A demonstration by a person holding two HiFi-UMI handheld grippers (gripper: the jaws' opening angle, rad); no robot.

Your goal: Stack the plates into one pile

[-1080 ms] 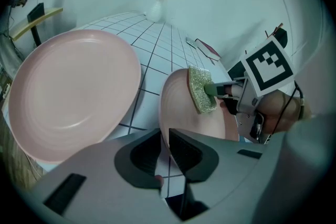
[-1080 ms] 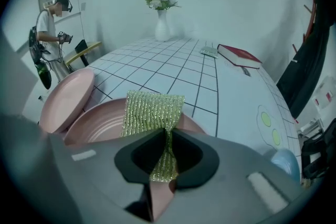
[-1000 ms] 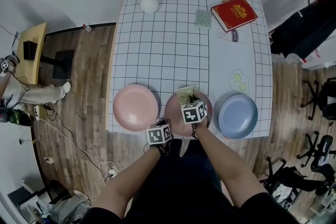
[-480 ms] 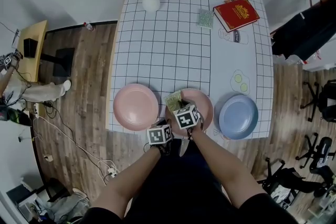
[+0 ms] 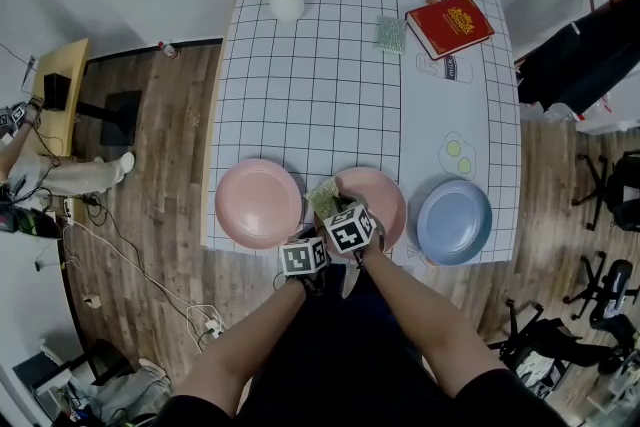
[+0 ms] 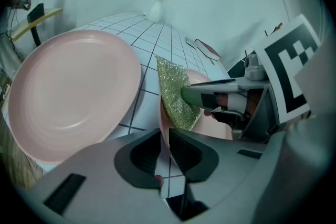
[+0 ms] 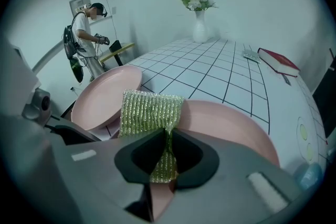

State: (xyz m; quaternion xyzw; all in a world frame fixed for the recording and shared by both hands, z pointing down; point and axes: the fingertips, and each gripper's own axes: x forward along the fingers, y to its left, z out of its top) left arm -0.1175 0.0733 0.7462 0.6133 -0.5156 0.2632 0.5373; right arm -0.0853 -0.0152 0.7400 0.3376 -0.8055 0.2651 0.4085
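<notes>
**Left gripper**: jaws clamped on the near rim of the middle plate. Its thin pink edge runs up between the two fingers.

**Left plate**: lies flat on the table, to the left of these fingers. Its rim is close to the middle plate; whether the two touch cannot be told.

**Right gripper**: jaws closed on a glittery green cloth. The cloth is pinched into a narrow fold between the fingers and fans out wide just beyond their tips. It sits over the left rim of the middle plate, which spreads beyond and to the right of these fingers. In the left gripper view, the right gripper comes in from the right, just beyond the left fingers, with the cloth at its tip.

**Blue plate**: lies to the right of both grippers, apart from the middle plate.

**Far end of the table**, well beyond all the fingers: a vase of flowers and a red book.
</notes>
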